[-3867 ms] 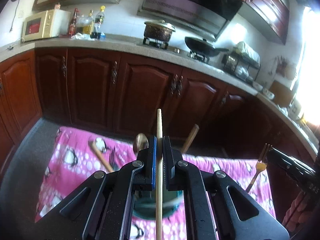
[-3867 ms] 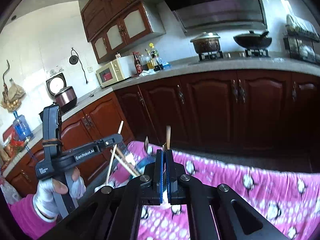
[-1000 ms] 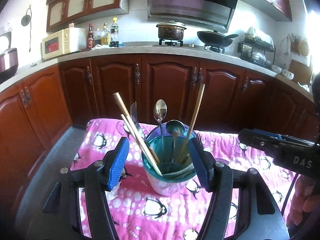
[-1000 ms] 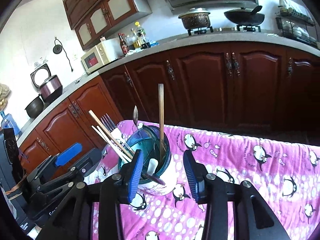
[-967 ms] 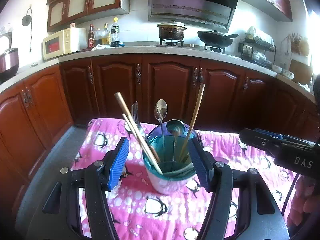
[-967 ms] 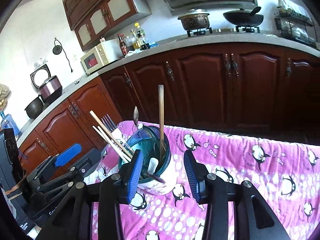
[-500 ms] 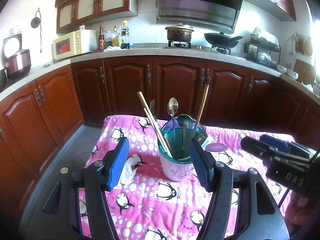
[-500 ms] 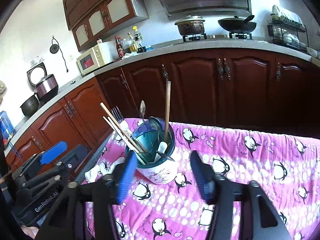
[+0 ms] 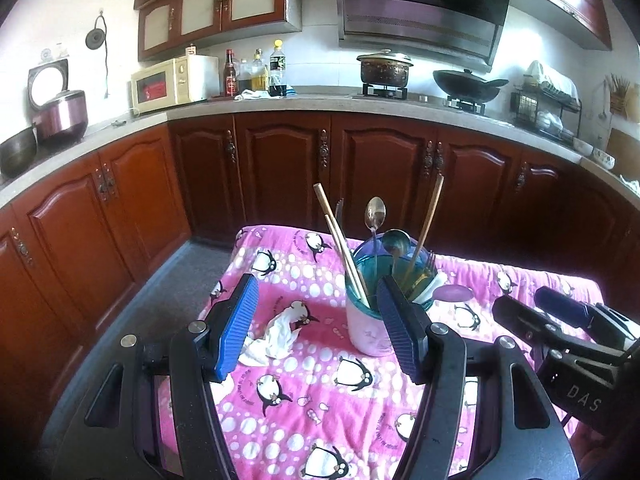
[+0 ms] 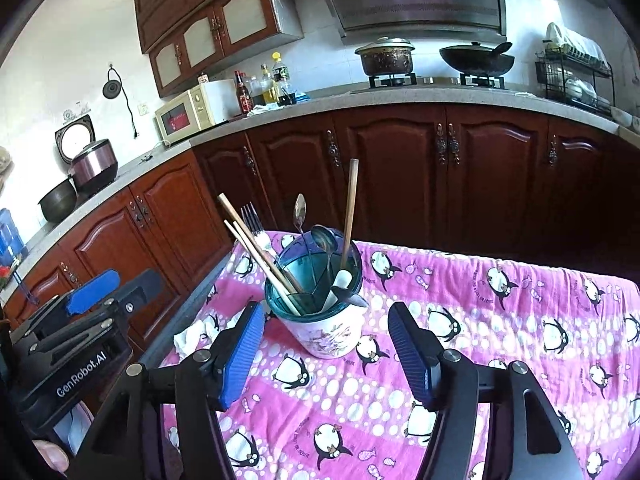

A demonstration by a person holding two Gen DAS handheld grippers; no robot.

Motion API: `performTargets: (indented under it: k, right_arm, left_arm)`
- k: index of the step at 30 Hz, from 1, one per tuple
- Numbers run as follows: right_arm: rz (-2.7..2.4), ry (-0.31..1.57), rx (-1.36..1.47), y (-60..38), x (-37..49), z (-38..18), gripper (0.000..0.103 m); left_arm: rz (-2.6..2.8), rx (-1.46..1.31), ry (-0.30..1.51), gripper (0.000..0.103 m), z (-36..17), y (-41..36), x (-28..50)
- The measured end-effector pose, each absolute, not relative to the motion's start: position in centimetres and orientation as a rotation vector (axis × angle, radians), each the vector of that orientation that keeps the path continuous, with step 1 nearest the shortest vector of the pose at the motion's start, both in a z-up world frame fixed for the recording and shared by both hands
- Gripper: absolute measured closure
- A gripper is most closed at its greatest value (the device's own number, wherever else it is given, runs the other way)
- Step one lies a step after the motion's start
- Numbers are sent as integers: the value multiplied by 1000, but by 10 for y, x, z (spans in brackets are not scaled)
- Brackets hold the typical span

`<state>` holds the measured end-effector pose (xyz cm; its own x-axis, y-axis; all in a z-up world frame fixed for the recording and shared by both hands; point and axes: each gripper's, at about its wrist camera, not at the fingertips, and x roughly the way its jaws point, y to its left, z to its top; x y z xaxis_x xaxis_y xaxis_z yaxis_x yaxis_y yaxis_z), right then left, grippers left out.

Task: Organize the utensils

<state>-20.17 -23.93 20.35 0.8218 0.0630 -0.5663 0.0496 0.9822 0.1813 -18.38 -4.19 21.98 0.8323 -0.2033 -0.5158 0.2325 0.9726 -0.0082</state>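
Left wrist: utensil cup (image 9: 366, 332) w/ chopsticks (image 9: 340, 246), spoons on pink penguin cloth (image 9: 304, 396), left gripper (image 9: 316, 328) released, empty; right wrist: same cup (image 10: 326, 330) beyond right gripper (image 10: 326, 354), jaws just widened, nothing between; kitchen cabinets (image 10: 400, 168) behind.

Sunlit kitchen: dark red wooden cabinets (image 9: 280, 168), grey countertop (image 10: 440, 94).
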Motion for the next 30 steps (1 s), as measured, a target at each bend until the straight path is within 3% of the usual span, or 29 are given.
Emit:
performTargets:
  k: [30]
  right_arm:
    - [20,634,205,-235,-197,197,40]
  left_arm:
    - [-230,66,547,41,217,-44,-183]
